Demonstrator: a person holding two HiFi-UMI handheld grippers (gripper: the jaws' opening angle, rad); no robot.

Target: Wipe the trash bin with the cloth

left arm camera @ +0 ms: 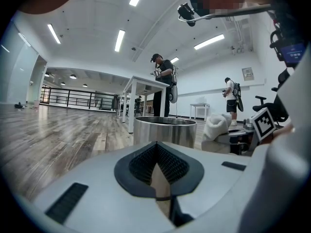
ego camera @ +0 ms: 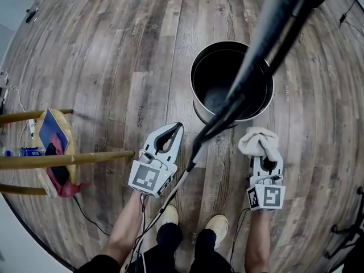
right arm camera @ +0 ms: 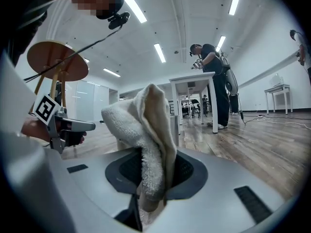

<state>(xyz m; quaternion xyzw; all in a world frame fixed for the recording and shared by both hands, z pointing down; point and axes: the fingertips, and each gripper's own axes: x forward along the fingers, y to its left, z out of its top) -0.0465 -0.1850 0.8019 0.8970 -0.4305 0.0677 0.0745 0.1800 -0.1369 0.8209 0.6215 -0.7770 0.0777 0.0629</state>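
My left gripper [ego camera: 178, 127] is held low, jaws together and empty; my right gripper [ego camera: 265, 159] beside it clamps the cloth [ego camera: 259, 141].

A dark boom [ego camera: 267, 33] crossed the trash bin [ego camera: 219, 78] in the head view and hid the right part of its rim and inside. The cloth [right arm camera: 146, 130] sat pinched between the jaws of the right tongs [right arm camera: 153, 178], so its lower end was out of sight. In the right gripper view it covered all but a sliver of the bin behind it. In the left gripper view, the body of the left tongs [left arm camera: 156, 166] cut off the bin's foot. The wooden stool [ego camera: 57, 159] ran off the left edge of the head view. What the person [left arm camera: 163, 76] standing at the desk [left arm camera: 141, 84] held was too small to tell.
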